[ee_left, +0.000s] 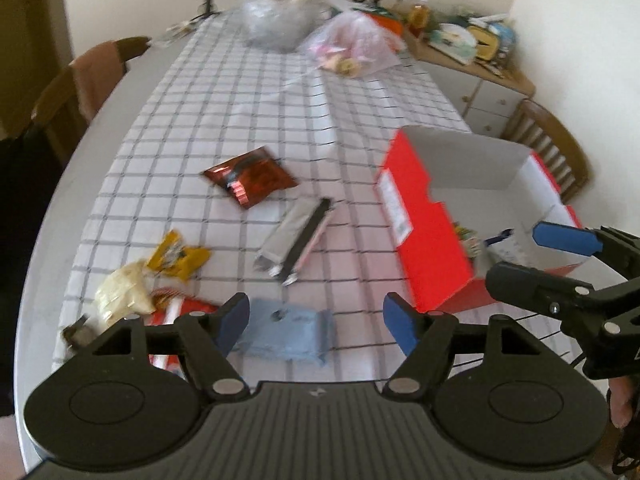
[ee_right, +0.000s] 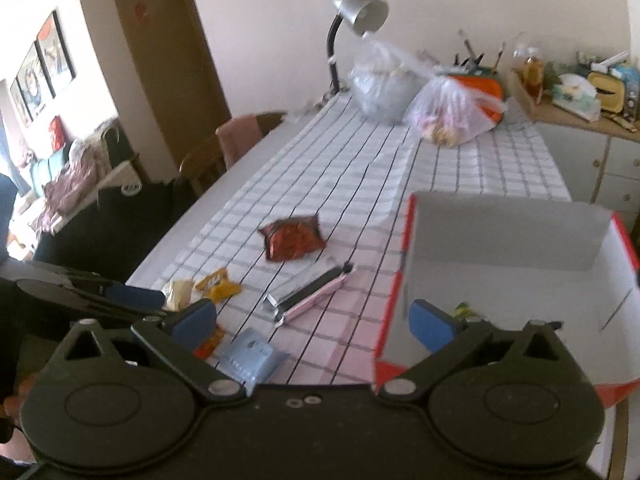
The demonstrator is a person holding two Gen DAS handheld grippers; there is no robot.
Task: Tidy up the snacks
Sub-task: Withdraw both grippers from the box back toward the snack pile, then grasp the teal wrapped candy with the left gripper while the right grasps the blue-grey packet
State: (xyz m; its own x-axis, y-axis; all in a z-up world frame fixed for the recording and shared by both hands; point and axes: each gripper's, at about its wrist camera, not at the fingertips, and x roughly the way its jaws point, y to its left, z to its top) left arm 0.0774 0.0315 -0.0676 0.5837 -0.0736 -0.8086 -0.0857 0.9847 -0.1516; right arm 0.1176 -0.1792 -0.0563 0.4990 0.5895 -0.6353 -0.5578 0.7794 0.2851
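Observation:
My left gripper [ee_left: 318,320] stands open low over the checked tablecloth, and a light blue packet [ee_left: 280,332] lies on the cloth between its fingers, untouched by the pads. Left of it lie a cream packet [ee_left: 122,292], a yellow packet [ee_left: 178,256] and a red-and-white packet [ee_left: 176,312]. Farther off are long grey, black and pink bars [ee_left: 294,236] and a red-brown foil packet [ee_left: 250,178]. The red box [ee_left: 432,248] at right holds a few small snacks [ee_left: 466,236]. My right gripper [ee_right: 314,320] is wide open and empty, one finger over the box's near corner [ee_right: 408,240].
Two filled plastic bags [ee_right: 452,112] and a desk lamp [ee_right: 360,10] stand at the table's far end. Wooden chairs [ee_left: 80,92] flank the table on both sides. A cluttered sideboard [ee_right: 580,120] stands beyond the far right corner.

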